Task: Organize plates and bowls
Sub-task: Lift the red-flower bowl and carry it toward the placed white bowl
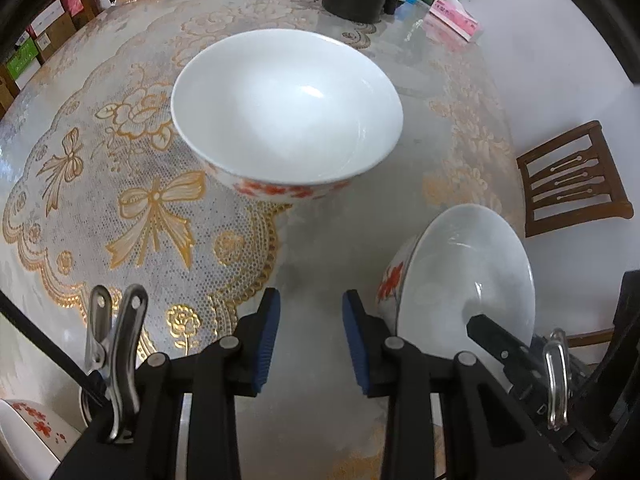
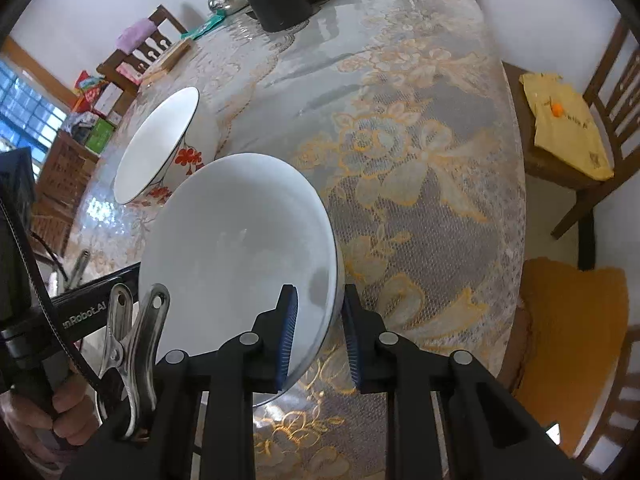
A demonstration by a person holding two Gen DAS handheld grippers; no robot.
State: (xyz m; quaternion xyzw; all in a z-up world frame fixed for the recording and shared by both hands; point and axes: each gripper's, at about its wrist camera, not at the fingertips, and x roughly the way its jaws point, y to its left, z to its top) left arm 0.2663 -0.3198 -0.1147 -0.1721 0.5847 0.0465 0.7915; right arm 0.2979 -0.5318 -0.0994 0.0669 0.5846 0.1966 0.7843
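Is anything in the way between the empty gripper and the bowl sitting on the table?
Nothing visible is. The left gripper is open, and only bare tablecloth lies between it and the bowl on the table. The other bowl, gripped by the right gripper, is off to the right.

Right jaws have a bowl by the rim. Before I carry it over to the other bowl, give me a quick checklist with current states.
1. Right gripper straddles the held bowl rim, one pad inside, one outside: ok.
2. Firm clamp, no slip: cannot tell.
3. Held bowl level: not ok, tilted steeply in both views.
4. Target bowl sits upright, empty: ok.
5. Left gripper open, holding nothing, clear of both bowls: ok.
6. Tablecloth between the two bowls free of obstacles: ok.
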